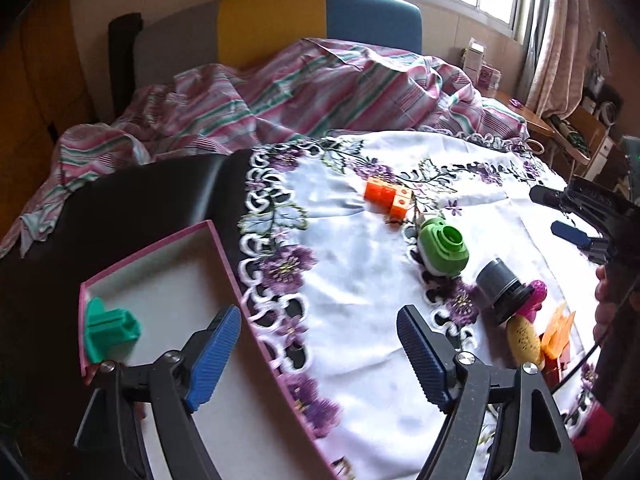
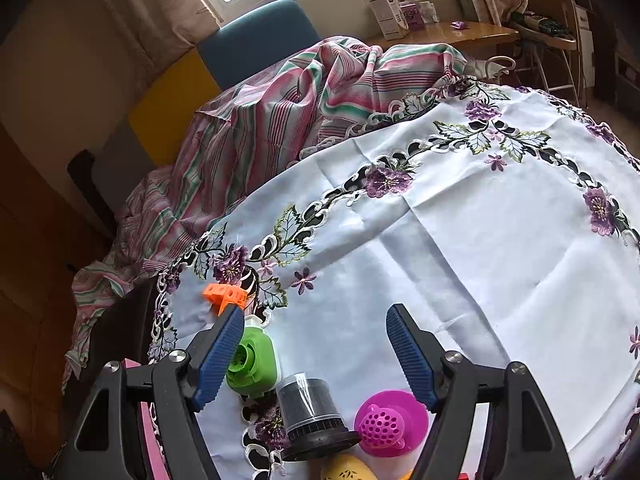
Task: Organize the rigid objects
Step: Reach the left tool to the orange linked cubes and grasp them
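A pink-rimmed box (image 1: 224, 256) lies at the lower left with a teal plastic piece (image 1: 110, 334) in its near left corner. My left gripper (image 1: 316, 320) is open and holds nothing; it straddles the box's right rim. On the white embroidered cloth (image 1: 360, 280) lie an orange block (image 1: 388, 196), a green round part (image 1: 444, 246), a dark grey cylinder (image 1: 502, 286), a magenta strainer (image 1: 534, 296) and a yellow piece (image 1: 524, 338). My right gripper (image 2: 316, 316) is open above the cloth, with the green part (image 2: 256, 364), grey cylinder (image 2: 308, 412) and magenta strainer (image 2: 390, 424) just below it.
Striped pink and green bedding (image 1: 280, 96) is heaped beyond the cloth, in front of a yellow and blue headboard (image 1: 280, 20). A wooden table (image 2: 452, 34) with small boxes stands by the window. The box rests partly on a black surface (image 1: 120, 208). A hand (image 1: 604, 292) shows at the right edge.
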### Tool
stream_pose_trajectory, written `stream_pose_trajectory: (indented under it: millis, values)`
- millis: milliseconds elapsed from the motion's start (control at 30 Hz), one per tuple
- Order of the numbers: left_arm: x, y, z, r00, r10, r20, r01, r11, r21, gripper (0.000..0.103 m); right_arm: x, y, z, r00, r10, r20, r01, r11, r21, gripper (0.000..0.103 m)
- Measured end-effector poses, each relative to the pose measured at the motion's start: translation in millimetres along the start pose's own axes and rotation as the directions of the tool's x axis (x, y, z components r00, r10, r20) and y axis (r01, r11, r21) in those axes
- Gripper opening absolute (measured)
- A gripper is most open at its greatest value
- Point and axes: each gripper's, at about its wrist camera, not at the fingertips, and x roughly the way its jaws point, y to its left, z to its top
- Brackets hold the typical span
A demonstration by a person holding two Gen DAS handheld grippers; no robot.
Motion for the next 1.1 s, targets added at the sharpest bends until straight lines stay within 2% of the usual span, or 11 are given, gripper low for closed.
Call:
stream_pose_trajectory:
  millis: [167,500,667,767,833,1000,1067,1100]
  values:
    - [23,-10,18,0.998,-0.04,-0.041,0.04,0.999,-0.014,0.084,2,-6,0,1.0,0.002,-0.016,-0.002,0.999,0.033,0.075]
    - [76,-32,68,0.983,-0.147,-0.114,0.137,0.986,-0.094,0.084,4,3,-1,0.999,0.015,-0.028,-0.015,1.0,0.005,0.075]
    - [110,-49,96,0.98,-0.146,-0.138,0.134,0.987,-0.09,0.081,5,6,-2,0.999,0.023,-0.032,-0.023,1.0,-0.003,0.075]
    - [135,-63,106,0.98,-0.117,-0.162,0.113,0.993,-0.033,0.069,6,6,-2,0.999,0.037,-0.04,-0.037,0.999,0.002,0.075]
    - [150,-70,110,0.976,-0.116,-0.182,0.116,0.993,-0.012,0.057,7,6,-2,0.998,0.045,-0.046,-0.045,0.999,0.003,0.075]
    - [180,-77,113,0.968,-0.116,-0.222,0.121,0.993,0.006,0.048,6,11,-3,0.997,0.062,-0.048,-0.062,0.998,-0.004,0.075]
    - [190,-79,113,0.963,-0.123,-0.24,0.127,0.992,0.005,0.037,7,12,-3,0.997,0.063,-0.049,-0.063,0.998,-0.008,0.075]
    - [196,-80,113,0.959,-0.129,-0.252,0.134,0.991,0.001,0.025,8,13,-4,0.997,0.056,-0.048,-0.057,0.998,-0.015,0.075]
